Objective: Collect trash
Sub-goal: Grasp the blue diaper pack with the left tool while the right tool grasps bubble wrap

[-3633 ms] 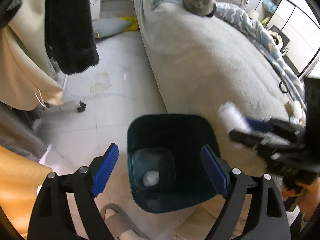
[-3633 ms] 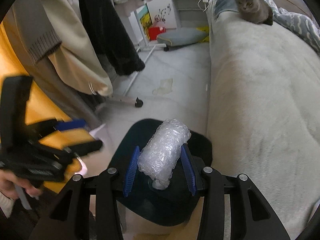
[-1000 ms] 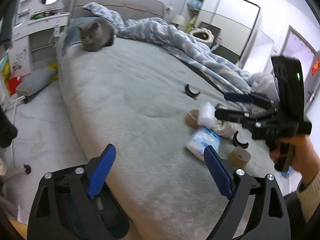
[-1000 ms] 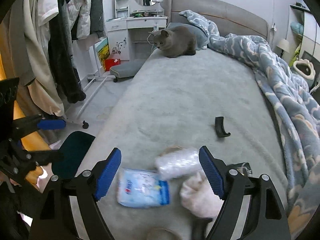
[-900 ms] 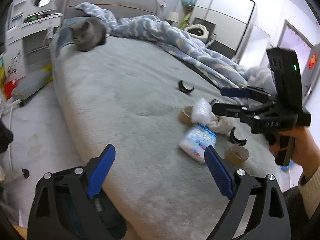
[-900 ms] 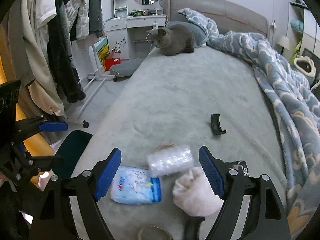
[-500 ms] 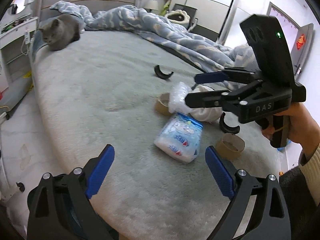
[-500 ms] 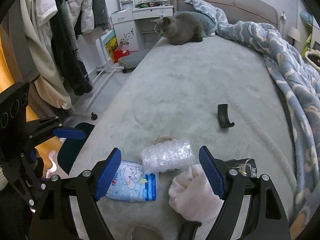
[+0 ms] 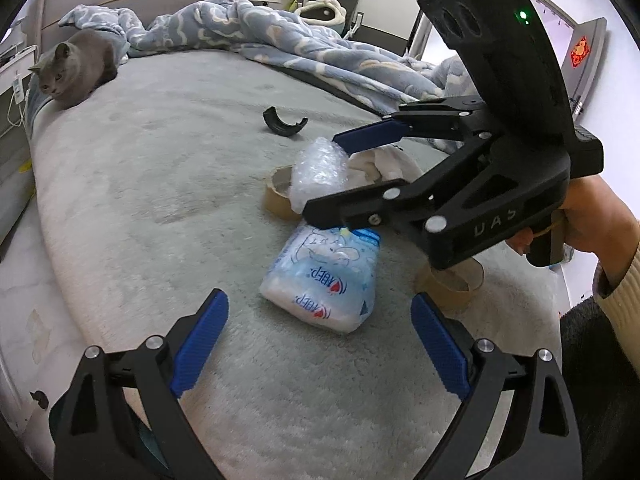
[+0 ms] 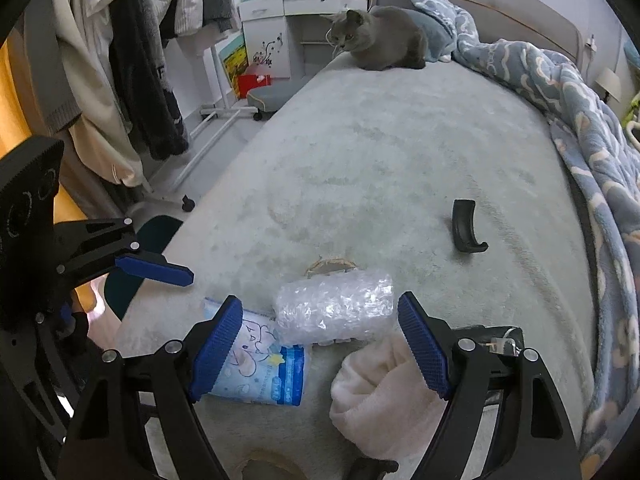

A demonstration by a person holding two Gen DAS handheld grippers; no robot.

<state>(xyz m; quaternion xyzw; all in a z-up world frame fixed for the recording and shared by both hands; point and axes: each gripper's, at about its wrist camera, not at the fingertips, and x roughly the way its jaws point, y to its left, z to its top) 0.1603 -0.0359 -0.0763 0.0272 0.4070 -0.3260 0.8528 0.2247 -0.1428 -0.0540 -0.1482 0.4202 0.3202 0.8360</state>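
Observation:
Trash lies on the grey bed. A roll of clear bubble wrap (image 10: 334, 306) (image 9: 318, 168) lies just ahead of my open right gripper (image 10: 320, 342), between its blue pads, not gripped. A blue-and-white tissue pack (image 9: 324, 280) (image 10: 256, 360) lies in front of my open left gripper (image 9: 320, 340). Cardboard tape cores (image 9: 278, 196) (image 9: 448, 284) sit beside them. A cream cloth (image 10: 380, 392) lies by the right finger. The dark green bin (image 10: 132, 264) stands on the floor left of the bed.
A grey cat (image 10: 380, 38) sits at the head of the bed. A black curved plastic piece (image 10: 464, 226) lies mid-bed. A blue patterned blanket (image 10: 580, 120) runs along the right side. Clothes (image 10: 132, 60) hang on a rack at the left.
The right gripper dropped its earlier bubble wrap in the bin and swung back to the bed. Both grippers have moved closer to the trash pile, still open.

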